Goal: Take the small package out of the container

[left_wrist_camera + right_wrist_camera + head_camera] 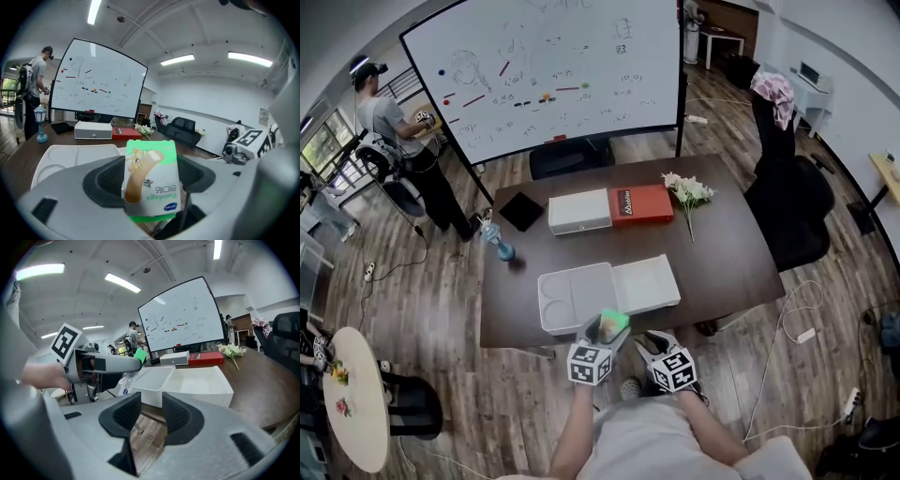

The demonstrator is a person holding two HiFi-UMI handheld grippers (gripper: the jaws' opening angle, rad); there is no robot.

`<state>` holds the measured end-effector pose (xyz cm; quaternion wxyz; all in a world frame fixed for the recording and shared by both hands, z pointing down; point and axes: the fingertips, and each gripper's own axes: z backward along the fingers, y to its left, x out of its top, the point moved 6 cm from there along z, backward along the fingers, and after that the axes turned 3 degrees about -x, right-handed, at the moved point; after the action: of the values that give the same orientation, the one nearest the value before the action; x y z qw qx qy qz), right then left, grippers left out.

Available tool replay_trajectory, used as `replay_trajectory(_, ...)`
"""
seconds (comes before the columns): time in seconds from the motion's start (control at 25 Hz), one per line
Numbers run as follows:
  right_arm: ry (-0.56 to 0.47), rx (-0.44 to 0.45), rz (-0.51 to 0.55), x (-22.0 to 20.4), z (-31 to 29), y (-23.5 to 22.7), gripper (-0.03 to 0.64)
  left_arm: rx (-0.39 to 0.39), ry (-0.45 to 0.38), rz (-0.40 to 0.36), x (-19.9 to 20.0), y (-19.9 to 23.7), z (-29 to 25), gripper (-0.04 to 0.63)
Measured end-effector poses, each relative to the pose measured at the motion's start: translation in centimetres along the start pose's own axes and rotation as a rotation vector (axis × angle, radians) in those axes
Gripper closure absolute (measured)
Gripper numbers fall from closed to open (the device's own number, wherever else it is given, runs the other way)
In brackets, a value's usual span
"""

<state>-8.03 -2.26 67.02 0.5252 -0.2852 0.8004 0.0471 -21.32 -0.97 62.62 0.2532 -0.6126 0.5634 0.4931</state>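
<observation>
Two grippers hang at the near edge of the desk (722,253), and I read each from its own camera. My left gripper (151,174) is clamped on the small package (150,187), a green-and-white bandage packet that stands upright between the pads, its top above the jaw tips. The package is out of the container (546,305) and, in the head view, sits just beside that container's near rim. My right gripper (151,413) holds nothing: its jaws stand part way apart with a narrow gap, and only floor (145,437) shows between them. The white container lies open on the desk, its white lid (647,281) touching it alongside.
</observation>
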Motion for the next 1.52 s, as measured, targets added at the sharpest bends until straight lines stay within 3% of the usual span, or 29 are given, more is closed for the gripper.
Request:
replay_trajectory(0.32, -0.009, -0.008, -0.024, 0.0, -0.3, -0.1, 0.482, 0.033, -0.046, 0.005, 0.2, 1.0, 0.6, 0.264)
replay_trajectory(0.8, -0.045, -0.064, -0.060, 0.1, 0.6, -2.8, 0.474, 0.044, -0.009, -0.025, 0.6, 1.0, -1.0, 0.264)
replay_trajectory(1.04, -0.082, -0.059, -0.107, 0.7, 1.4, -3.3, 0.474, 0.044, -0.060, -0.014, 1.6, 0.9, -1.6, 0.264)
replay_trajectory(1.2, -0.053, -0.082, -0.056, 0.1, 2.0, -3.6, 0.474, 0.029, -0.055, -0.011, 1.6, 0.7, -2.4, 0.264)
replay_trajectory(1.52, -0.034, -0.101, -0.062, -0.9, 2.3, -3.9, 0.474, 0.029, -0.054, 0.001, 1.0, 0.8, -2.1, 0.264)
